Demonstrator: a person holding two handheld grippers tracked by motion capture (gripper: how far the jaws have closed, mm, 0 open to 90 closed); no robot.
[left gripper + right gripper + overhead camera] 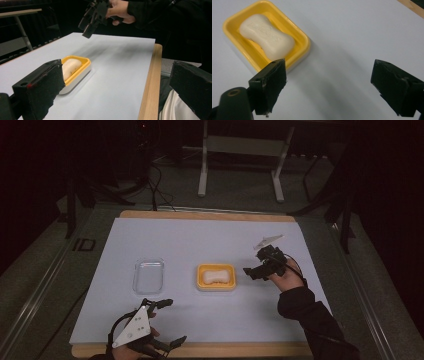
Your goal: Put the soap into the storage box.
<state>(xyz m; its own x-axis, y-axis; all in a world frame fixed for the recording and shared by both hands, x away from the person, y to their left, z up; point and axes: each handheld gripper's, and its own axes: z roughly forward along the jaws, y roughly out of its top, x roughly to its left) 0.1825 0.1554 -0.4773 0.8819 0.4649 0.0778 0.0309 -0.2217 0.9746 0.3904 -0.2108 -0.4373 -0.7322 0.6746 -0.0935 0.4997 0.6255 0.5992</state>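
Dark room, metal frame legs at the back, and in front a table (210, 232) under a pale sheet, wooden edge at near and far side. On the sheet, three things in a row: clear lid (148, 276) at left, well apart from a yellow dish (216, 277) in the middle, and a white soap (216, 276) lying flat inside that dish, waisted shape, long axis along the dish.

Right gripper (254, 271) held just beside the dish on its right side, above the sheet, jaws wide apart and empty. In the right gripper view, the dish near the left jaw, not yet between the two. Left gripper (171, 321) low at the near edge, also wide open, holding nothing, aimed across the sheet toward the dish.

Probably the reach for the soap, or for the dish with it. To do well: shift the right gripper further over the dish until the soap sits centred between the jaws. Better to turn the wrist so the pads meet the narrow waist, not the rounded ends. Come down without pushing the rim, since a light dish may slide on a smooth sheet. Close slowly; soap likely slippery, so a firm but gentle squeeze. Lift straight up. Left gripper free to steady the dish if needed.
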